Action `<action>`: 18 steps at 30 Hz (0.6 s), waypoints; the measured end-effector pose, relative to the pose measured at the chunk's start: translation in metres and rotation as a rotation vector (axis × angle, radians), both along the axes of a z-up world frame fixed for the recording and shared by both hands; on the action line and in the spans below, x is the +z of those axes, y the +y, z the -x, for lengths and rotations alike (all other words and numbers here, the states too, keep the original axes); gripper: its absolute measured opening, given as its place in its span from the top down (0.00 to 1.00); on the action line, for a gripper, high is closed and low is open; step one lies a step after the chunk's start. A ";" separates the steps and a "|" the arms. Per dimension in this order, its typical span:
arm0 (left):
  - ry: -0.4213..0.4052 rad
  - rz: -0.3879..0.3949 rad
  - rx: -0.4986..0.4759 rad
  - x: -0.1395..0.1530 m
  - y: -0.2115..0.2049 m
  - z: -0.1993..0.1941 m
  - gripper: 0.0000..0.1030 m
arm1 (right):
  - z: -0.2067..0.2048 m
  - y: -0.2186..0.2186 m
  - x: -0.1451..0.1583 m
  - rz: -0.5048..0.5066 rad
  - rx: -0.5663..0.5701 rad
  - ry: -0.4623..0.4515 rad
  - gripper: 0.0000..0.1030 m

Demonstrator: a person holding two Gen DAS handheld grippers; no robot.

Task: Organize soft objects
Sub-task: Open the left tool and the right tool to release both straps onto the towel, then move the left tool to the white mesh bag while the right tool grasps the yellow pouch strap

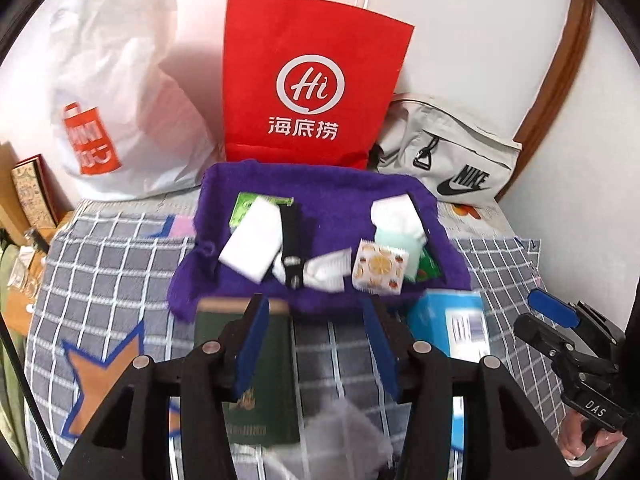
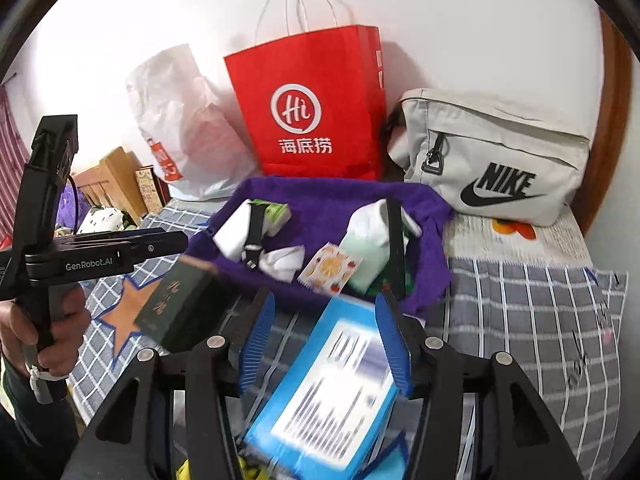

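Note:
A purple fleece basket [image 1: 224, 276] [image 2: 424, 208] sits on the checked bed. It holds white socks [image 1: 250, 240], a white and mint sock [image 1: 396, 224] [image 2: 368, 248], a fruit-print packet [image 1: 380, 266] [image 2: 328, 270], green packets and a black strap. My left gripper [image 1: 316, 336] is open just before the basket, above a dark green box [image 1: 256, 376] [image 2: 180, 300]. My right gripper [image 2: 326, 332] is open over a blue box [image 2: 332, 392] [image 1: 452, 328]. Neither holds anything.
A red paper bag [image 1: 312, 80] [image 2: 316, 108], a white plastic bag [image 1: 120, 92] and a grey Nike bag [image 1: 452, 156] [image 2: 492, 160] stand behind the basket against the wall. Grey fabric [image 1: 344, 432] lies by the left gripper. Wooden furniture [image 2: 112, 184] stands left of the bed.

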State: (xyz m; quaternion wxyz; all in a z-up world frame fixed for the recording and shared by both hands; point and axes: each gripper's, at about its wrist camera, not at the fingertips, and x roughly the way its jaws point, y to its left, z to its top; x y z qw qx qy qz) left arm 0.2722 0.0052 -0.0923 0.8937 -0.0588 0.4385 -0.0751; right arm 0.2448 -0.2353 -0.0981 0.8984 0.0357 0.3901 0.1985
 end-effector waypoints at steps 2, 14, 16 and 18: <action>-0.004 -0.002 0.005 0.001 0.002 0.015 0.54 | 0.015 -0.001 0.001 -0.020 0.009 0.002 0.49; 0.077 0.052 0.046 -0.041 0.023 0.084 0.54 | 0.093 0.013 -0.036 -0.029 0.082 0.079 0.41; 0.088 0.059 0.052 -0.052 0.027 0.092 0.54 | 0.102 0.019 -0.051 -0.039 0.113 0.113 0.38; 0.101 0.064 0.061 -0.063 0.030 0.098 0.54 | 0.111 0.028 -0.066 -0.018 0.133 0.133 0.29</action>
